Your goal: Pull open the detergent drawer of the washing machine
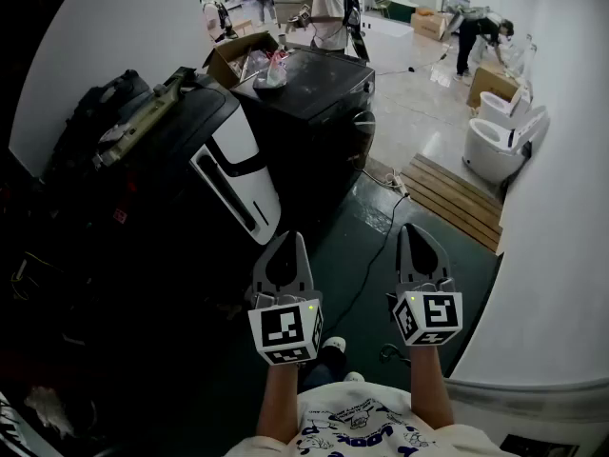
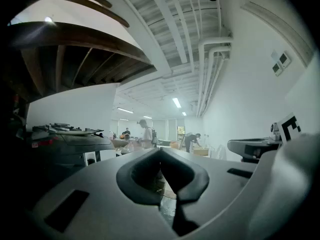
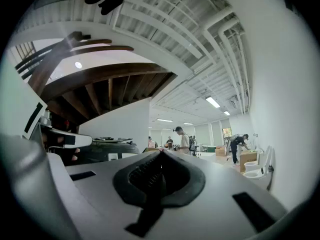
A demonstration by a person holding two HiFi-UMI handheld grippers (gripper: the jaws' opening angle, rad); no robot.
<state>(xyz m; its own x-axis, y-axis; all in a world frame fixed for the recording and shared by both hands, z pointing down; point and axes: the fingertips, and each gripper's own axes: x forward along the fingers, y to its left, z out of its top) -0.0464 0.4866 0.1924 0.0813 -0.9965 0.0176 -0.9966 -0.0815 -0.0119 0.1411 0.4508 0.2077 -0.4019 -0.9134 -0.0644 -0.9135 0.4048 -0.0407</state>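
Plainly, both tools were idle, held out level in front of the person. The left gripper had its jaws pressed together at the tips with nothing between them. The right gripper was likewise closed tight on nothing. Each carried a marker cube close to the hand. They hung side by side above the dark green floor, apart from each other and touching nothing. The washing machine, a dark bulky body, stood to the left of and ahead of the left gripper, clear of both tools. A white panel sat on the face nearest them. A dark slot ran along that panel, but whether it belonged to the detergent drawer I could not tell. Beyond it stood a second dark machine, and by that one's far left corner an open cardboard box held odds and ends. A cable trailed over the floor and passed between the two grippers. Off to the right lay a wooden pallet, and beyond it white toilets stood along the wall. Several people stood or bent over boxes at the far end of the room.
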